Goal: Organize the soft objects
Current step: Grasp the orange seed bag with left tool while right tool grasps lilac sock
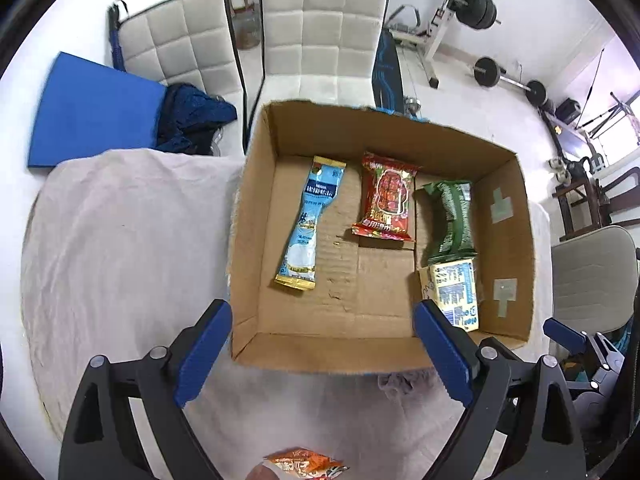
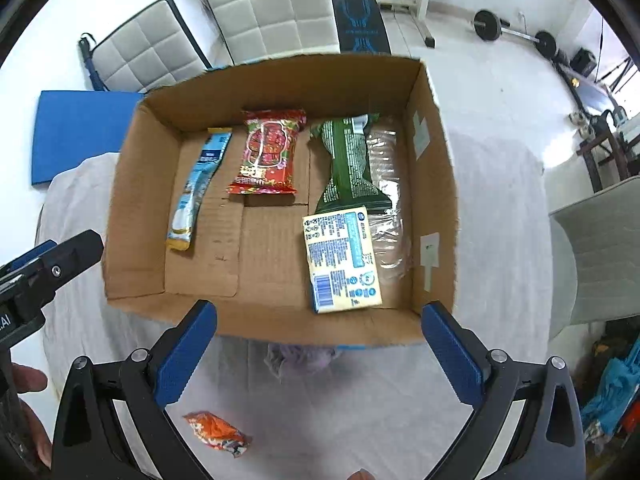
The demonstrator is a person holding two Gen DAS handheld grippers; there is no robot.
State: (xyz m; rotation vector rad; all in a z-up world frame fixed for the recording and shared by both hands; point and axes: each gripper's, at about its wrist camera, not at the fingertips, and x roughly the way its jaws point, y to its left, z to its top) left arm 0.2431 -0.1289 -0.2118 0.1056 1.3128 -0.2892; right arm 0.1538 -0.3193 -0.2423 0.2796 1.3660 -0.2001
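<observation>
An open cardboard box (image 1: 256, 216) (image 2: 132, 184) stands on a cloth-covered table. Inside lie a light blue sachet (image 1: 310, 224) (image 2: 198, 190), a red packet (image 1: 388, 196) (image 2: 268, 156), a green packet (image 1: 450, 220) (image 2: 348, 164), a yellow-and-blue tissue pack (image 1: 456, 288) (image 2: 342, 260) and a clear packet (image 2: 386, 200). An orange packet (image 1: 306, 466) (image 2: 216, 432) lies on the cloth in front of the box. My left gripper (image 1: 322, 344) is open and empty, above the box's near wall. My right gripper (image 2: 320, 344) is open and empty, also at the near wall.
A crumpled purple wrapper (image 2: 300, 356) (image 1: 404, 382) lies against the box's near wall. White padded chairs (image 1: 324, 28) (image 2: 272, 4) and a blue mat (image 1: 96, 112) (image 2: 76, 136) stand beyond the table. Another chair (image 2: 600, 260) is at the right. Gym weights (image 1: 476, 8) are in the background.
</observation>
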